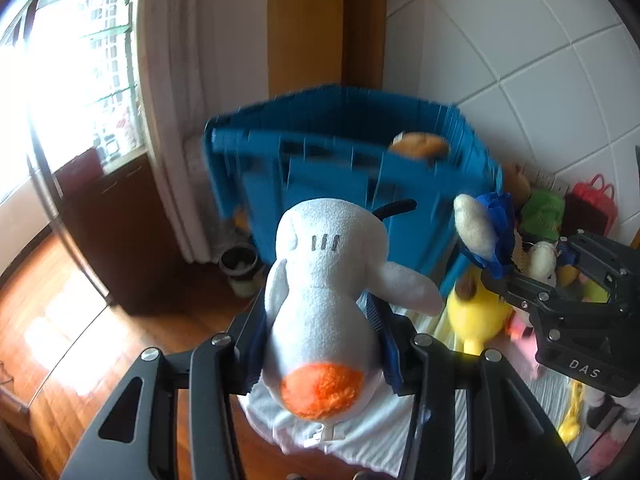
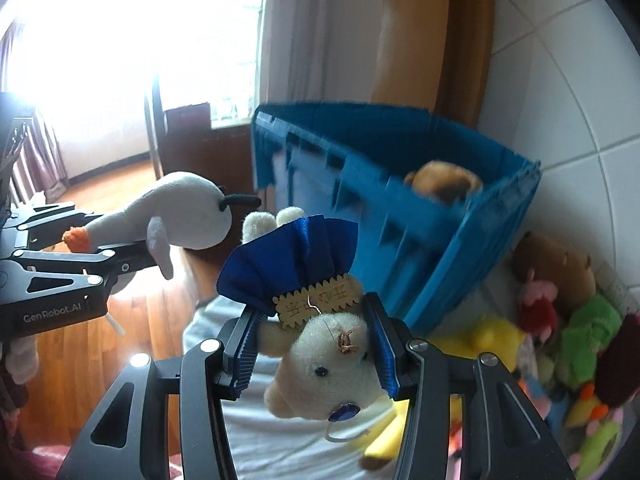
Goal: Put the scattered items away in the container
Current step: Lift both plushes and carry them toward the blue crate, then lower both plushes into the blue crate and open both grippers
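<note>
White plush fills the left gripper (image 1: 320, 344): a white goose toy (image 1: 324, 292) with an orange beak sits clamped between the two blue-padded fingers, beak toward the camera and head toward the blue crate (image 1: 352, 160), its body held up off the white cloth (image 1: 360, 436) beneath it. The right gripper (image 2: 316, 348) is likewise closed on a toy, a cream teddy bear (image 2: 324, 364) in a blue satin dress, gripped at the head with its face toward the lens and a tan paper tag tied near its neck. Both toys hang just in front of the crate (which looks tilted and a little blurred), neither one inside it. A brown plush (image 2: 444, 180) shows over the crate's rim. Right of the crate, against the tiled wall (image 1: 520, 52), lies a heap of toys, among them a yellow plush (image 1: 476, 312) and a green plush (image 2: 592, 332). Wooden floor (image 1: 60, 320) spreads to the left, under a bright window (image 1: 80, 60).
</note>
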`<act>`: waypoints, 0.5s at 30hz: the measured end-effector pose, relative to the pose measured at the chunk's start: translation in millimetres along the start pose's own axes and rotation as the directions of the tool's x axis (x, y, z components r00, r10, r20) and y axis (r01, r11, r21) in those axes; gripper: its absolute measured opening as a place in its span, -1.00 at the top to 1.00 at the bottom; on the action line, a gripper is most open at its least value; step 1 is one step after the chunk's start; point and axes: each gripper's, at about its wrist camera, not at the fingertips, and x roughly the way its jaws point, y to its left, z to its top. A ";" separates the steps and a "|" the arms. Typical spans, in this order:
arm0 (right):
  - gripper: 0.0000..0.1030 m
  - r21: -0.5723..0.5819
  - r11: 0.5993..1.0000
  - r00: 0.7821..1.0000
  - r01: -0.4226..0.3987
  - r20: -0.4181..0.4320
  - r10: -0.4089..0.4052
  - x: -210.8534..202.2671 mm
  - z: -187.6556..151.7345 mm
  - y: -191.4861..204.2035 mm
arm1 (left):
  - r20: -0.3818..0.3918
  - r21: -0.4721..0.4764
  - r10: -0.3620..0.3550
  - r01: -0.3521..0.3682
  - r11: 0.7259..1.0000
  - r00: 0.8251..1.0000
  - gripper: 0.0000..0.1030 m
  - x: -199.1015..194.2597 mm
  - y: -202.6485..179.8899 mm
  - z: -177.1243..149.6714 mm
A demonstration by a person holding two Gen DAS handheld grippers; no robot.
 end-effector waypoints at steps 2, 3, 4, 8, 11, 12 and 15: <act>0.06 0.024 0.999 0.999 0.022 0.038 -0.023 1.2 14.7 -6.6 | 0.031 0.015 -0.019 0.018 1.000 0.999 0.11 5.4 4.5 22.4; 0.06 0.038 0.999 0.998 0.034 0.056 -0.036 4.1 22.3 -9.8 | 0.046 0.026 -0.032 0.031 0.999 0.998 0.11 9.3 6.8 33.7; 0.06 0.050 0.998 0.996 0.048 0.069 -0.052 7.9 30.0 -12.3 | 0.065 0.040 -0.046 0.043 0.998 0.997 0.11 14.6 10.2 47.2; 0.06 0.092 0.989 0.986 0.117 0.105 -0.127 28.2 60.3 -18.4 | 0.123 0.104 -0.109 0.096 0.990 0.986 0.11 38.4 22.6 98.0; 0.06 0.149 0.975 0.975 0.163 0.125 -0.182 41.7 83.2 -26.1 | 0.155 0.149 -0.163 0.140 0.979 0.974 0.11 57.9 31.4 138.2; 0.06 0.159 0.970 0.969 0.186 0.131 -0.208 46.7 91.3 -27.8 | 0.161 0.160 -0.176 0.150 0.976 0.971 0.11 64.4 33.8 150.7; 0.06 0.204 0.949 0.956 0.239 0.120 -0.267 61.7 110.9 -35.9 | 0.164 0.198 -0.224 0.191 0.961 0.961 0.11 88.5 40.6 186.9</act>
